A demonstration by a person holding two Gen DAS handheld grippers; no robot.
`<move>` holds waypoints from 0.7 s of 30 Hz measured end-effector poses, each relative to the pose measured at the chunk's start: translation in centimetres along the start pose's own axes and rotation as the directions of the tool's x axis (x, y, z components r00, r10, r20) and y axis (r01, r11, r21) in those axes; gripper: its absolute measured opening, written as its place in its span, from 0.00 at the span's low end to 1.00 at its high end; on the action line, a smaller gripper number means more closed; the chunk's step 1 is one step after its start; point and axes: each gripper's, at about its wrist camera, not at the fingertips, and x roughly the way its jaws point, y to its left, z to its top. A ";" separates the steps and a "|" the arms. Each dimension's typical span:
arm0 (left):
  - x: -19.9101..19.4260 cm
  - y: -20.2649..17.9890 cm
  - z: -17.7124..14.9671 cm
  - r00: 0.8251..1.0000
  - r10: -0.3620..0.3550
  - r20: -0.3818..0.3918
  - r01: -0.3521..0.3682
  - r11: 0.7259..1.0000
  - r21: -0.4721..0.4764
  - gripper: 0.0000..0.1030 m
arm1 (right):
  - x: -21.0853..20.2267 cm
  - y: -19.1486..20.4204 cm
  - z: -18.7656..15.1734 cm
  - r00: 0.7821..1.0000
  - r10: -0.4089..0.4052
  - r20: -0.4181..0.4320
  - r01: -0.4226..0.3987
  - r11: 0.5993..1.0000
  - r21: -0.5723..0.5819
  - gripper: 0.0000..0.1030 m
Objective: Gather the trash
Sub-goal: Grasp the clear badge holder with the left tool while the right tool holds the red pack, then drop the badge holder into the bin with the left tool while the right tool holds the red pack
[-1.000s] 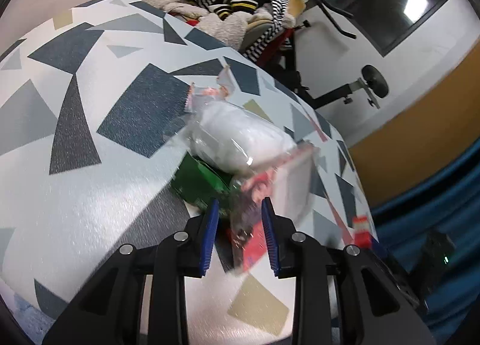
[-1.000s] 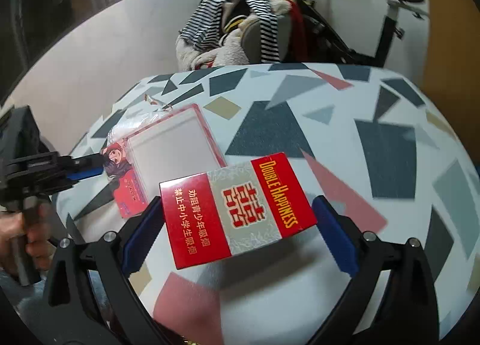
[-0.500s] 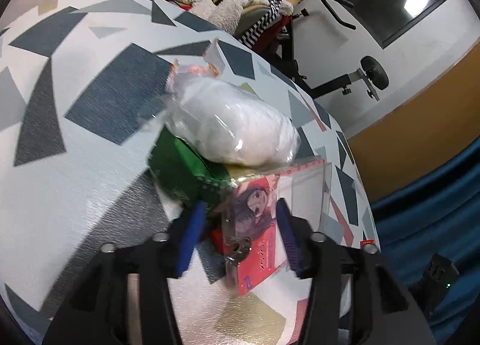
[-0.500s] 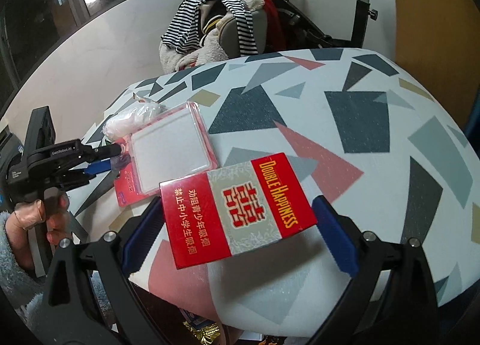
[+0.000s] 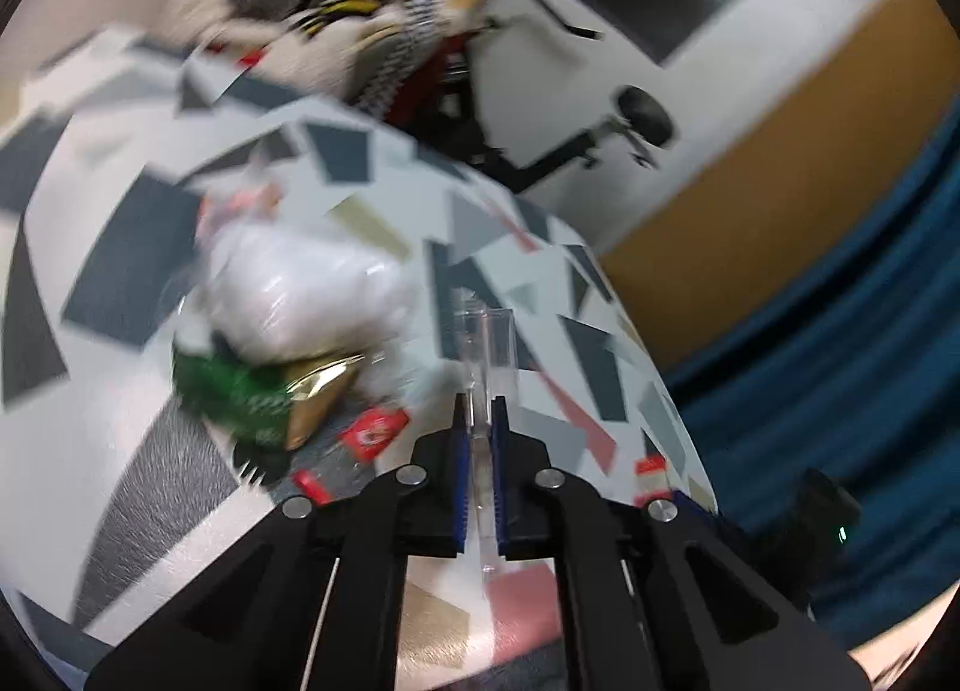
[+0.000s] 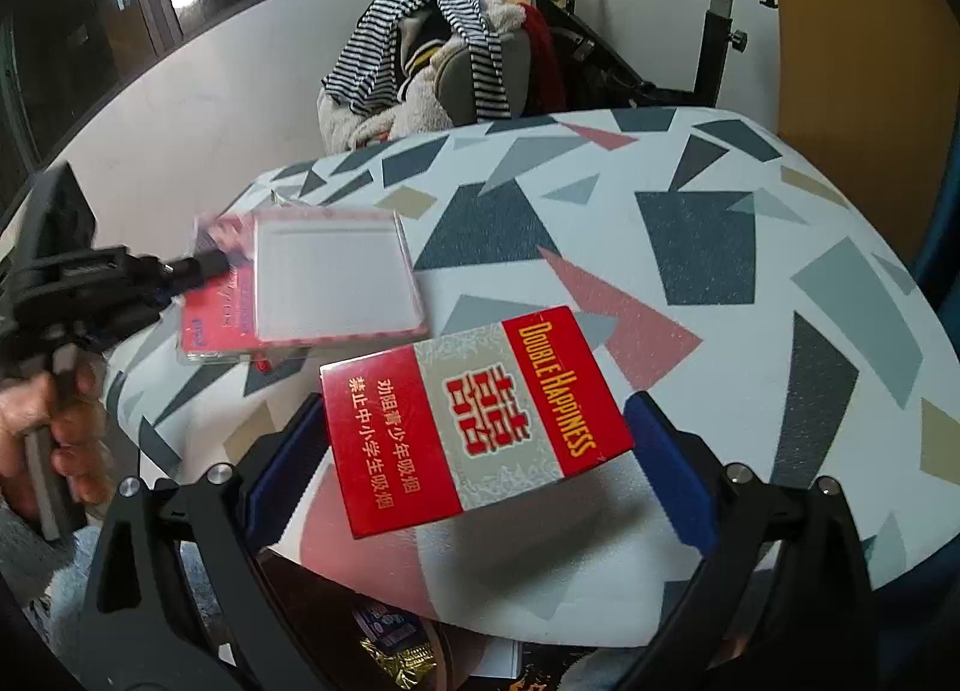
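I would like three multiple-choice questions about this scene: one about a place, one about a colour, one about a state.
1. Where is the red pack?
A. between the right claw's fingers
B. on the chair
C. on the floor

2. What colour is the wrapper under the white bag?
A. blue
B. green
C. orange

3. The left claw is:
A. wide open
B. shut on the card case
C. shut on the white bag

Answers: 1 A, blue pads flank the pack; 2 B, green shows beneath the bag; 3 B, the pads pinch the clear case's edge.
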 end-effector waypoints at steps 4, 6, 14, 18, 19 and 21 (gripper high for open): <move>-2.1 -2.2 0.4 1.000 -0.026 -0.018 0.027 0.997 0.065 0.06 | -1.1 0.3 0.2 1.000 0.003 0.024 -0.003 1.000 0.001 0.93; -3.1 -2.6 0.3 0.999 -0.028 -0.023 0.030 0.997 0.069 0.06 | -1.6 0.5 0.3 0.999 0.006 0.032 -0.006 1.000 0.001 0.93; -8.5 -2.8 -0.8 0.997 -0.034 -0.073 0.040 0.996 0.085 0.06 | -4.3 2.1 0.1 0.998 0.019 0.062 -0.017 0.999 -0.033 0.93; -11.0 -2.7 -2.7 0.996 -0.015 -0.086 0.025 0.993 0.114 0.06 | -5.7 3.2 -0.4 0.997 0.032 0.074 -0.028 0.998 -0.049 0.93; -11.6 -2.6 -3.4 0.996 -0.010 -0.090 0.021 0.993 0.119 0.06 | -6.0 3.6 -0.6 0.997 0.036 0.075 -0.031 0.998 -0.056 0.93; -12.7 -2.4 -4.9 0.995 -0.004 -0.102 0.017 0.992 0.126 0.06 | -6.4 4.3 -0.9 0.996 0.041 0.075 -0.036 0.997 -0.070 0.93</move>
